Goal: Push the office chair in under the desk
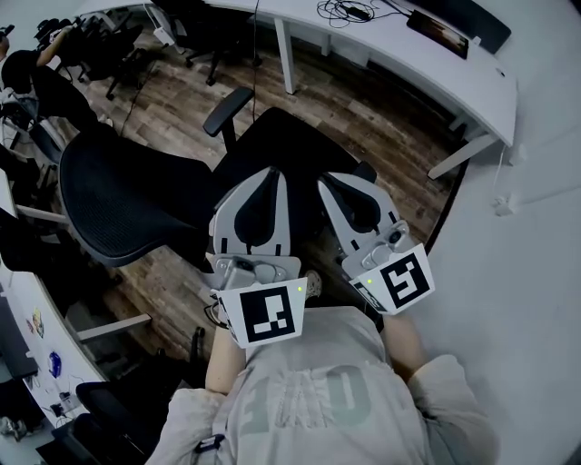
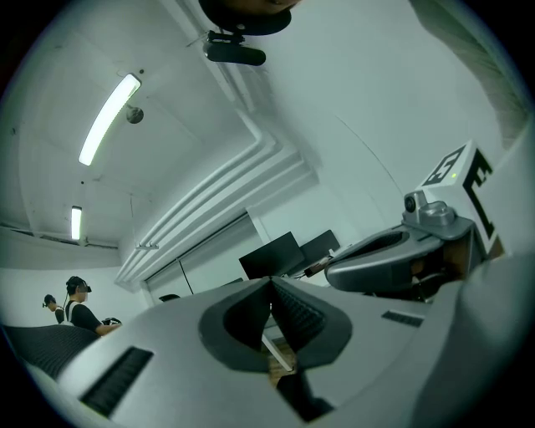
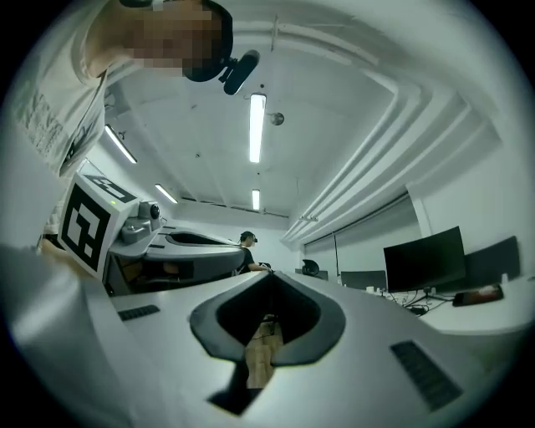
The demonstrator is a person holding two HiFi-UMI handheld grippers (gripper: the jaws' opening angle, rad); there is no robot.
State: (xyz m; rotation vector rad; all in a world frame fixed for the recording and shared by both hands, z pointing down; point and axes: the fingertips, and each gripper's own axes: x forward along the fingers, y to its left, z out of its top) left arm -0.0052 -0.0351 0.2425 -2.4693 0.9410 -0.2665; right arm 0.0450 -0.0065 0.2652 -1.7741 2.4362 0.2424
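Observation:
A black office chair stands on the wood floor in the head view, its mesh back (image 1: 118,204) to the left, its seat (image 1: 290,145) in the middle and one armrest (image 1: 227,107) raised. The curved white desk (image 1: 399,54) runs along the top right, apart from the chair. My left gripper (image 1: 271,173) and right gripper (image 1: 329,182) hover side by side over the seat, both shut and holding nothing. In the left gripper view the left gripper (image 2: 270,281) has its jaws together; in the right gripper view the right gripper (image 3: 269,274) does too. Both tilt up toward the ceiling.
A person (image 1: 32,77) sits at the far left among other black chairs (image 1: 118,54). Cables (image 1: 349,11) and a dark flat device (image 1: 442,33) lie on the desk. A second desk (image 1: 27,318) runs down the left edge. A pale wall (image 1: 536,236) rises on the right.

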